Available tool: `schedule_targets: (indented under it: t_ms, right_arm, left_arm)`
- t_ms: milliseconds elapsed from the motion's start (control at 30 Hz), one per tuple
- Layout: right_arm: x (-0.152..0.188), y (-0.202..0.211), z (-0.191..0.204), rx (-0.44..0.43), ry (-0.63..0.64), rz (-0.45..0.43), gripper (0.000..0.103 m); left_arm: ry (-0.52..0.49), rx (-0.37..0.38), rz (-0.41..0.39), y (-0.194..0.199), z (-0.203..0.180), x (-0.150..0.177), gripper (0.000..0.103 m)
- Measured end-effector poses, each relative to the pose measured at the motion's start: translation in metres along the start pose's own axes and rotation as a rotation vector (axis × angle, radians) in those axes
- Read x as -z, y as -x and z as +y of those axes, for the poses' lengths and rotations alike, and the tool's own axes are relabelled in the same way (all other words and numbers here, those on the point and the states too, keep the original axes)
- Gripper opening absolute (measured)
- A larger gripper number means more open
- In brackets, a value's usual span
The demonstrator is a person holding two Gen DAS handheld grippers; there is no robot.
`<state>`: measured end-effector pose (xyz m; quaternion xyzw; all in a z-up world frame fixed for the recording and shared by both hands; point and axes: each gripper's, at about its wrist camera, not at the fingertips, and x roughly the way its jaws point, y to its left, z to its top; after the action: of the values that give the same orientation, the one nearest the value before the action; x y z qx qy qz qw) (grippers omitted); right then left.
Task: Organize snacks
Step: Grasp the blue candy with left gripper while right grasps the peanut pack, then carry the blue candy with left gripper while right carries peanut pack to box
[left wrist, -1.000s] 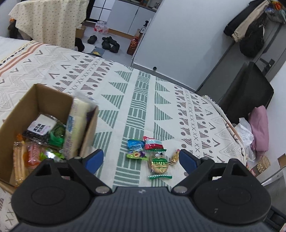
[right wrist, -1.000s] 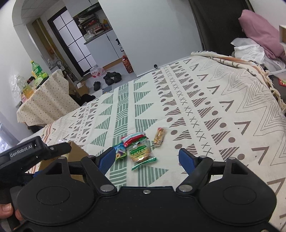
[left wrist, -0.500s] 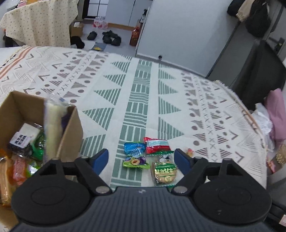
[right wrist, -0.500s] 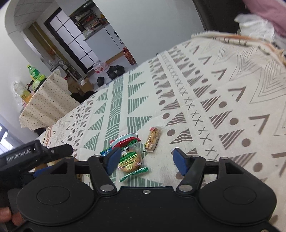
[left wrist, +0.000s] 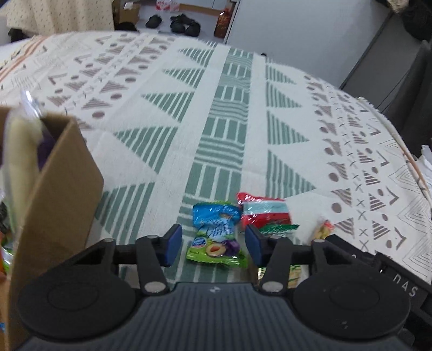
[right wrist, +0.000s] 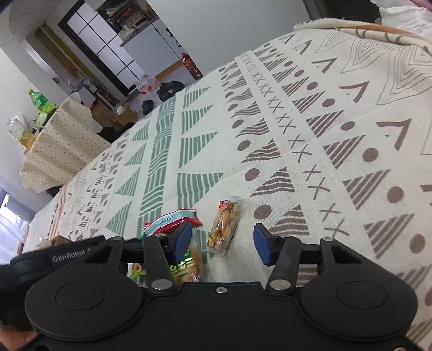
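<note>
My left gripper is open, low over a blue and green snack packet that lies between its fingers on the patterned cloth. A red and pale blue packet lies just right of it, and a green packet is partly hidden behind the right finger. My right gripper is open around a clear packet of brown snacks. The red packet and the green biscuit packet sit at its left finger. The cardboard box of snacks stands at the left.
The patterned cloth covers the whole surface. The right gripper's body shows at the lower right of the left wrist view. A cloth-covered table and shoes on the floor lie beyond the far edge.
Both grippers have dropped lower and moved forward toward the packets. The left now straddles the blue and green packet, the right the clear packet.
</note>
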<state>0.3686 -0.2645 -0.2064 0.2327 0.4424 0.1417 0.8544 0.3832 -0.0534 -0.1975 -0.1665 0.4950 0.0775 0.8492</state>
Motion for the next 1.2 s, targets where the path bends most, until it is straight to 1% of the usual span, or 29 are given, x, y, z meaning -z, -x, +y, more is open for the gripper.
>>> schedule_targets:
  t_ms: [67,167,233,300,367,400,433,467,500,600,700,900,1200]
  right_arm:
    - [0.0,-0.006,0.0,0.0,0.001,0.009,0.051]
    - [0.002,-0.014,0.001,0.007,0.006,0.019,0.051]
    - [0.004,-0.017,0.003,0.023,0.013,0.01,0.049]
    - [0.004,-0.02,0.006,0.038,0.033,0.0,0.049]
    - [0.005,-0.024,0.007,0.056,0.047,-0.004,0.046]
    - [0.006,-0.025,0.008,0.064,0.056,-0.007,0.04]
    - [0.006,-0.025,0.01,0.076,0.071,-0.007,0.03]
    - [0.007,-0.026,0.01,0.087,0.081,0.0,0.026]
    - [0.006,-0.026,0.008,0.094,0.07,0.01,0.019]
    - [0.007,-0.02,0.004,0.087,0.035,0.024,0.018]
    - [0.011,-0.012,0.001,0.097,0.015,0.015,0.018]
    - [0.011,0.016,0.005,0.081,-0.006,-0.038,0.018]
    - [0.02,0.058,0.025,0.079,-0.011,-0.098,0.018]
  left_arm:
    - [0.001,0.001,0.015,-0.007,0.001,0.003,0.045]
    - [-0.013,-0.007,-0.005,-0.007,-0.002,0.005,0.045]
    - [-0.017,-0.004,-0.009,-0.008,-0.002,0.005,0.044]
    - [-0.027,-0.006,-0.016,-0.009,-0.003,0.005,0.041]
    - [-0.049,-0.014,-0.023,-0.008,-0.005,0.006,0.04]
    - [-0.054,-0.015,-0.025,-0.007,-0.005,0.007,0.039]
    - [-0.052,-0.015,-0.025,-0.007,-0.004,0.008,0.039]
    - [-0.046,-0.013,-0.025,-0.005,-0.003,0.008,0.038]
    - [-0.04,-0.011,-0.024,-0.004,-0.002,0.009,0.038]
    - [-0.036,-0.007,-0.028,0.004,-0.001,0.012,0.037]
    - [-0.038,0.004,-0.048,0.018,0.0,0.015,0.037]
    - [-0.007,0.035,-0.086,0.048,0.008,0.016,0.037]
    - [0.019,0.092,-0.148,0.095,0.021,0.019,0.037]
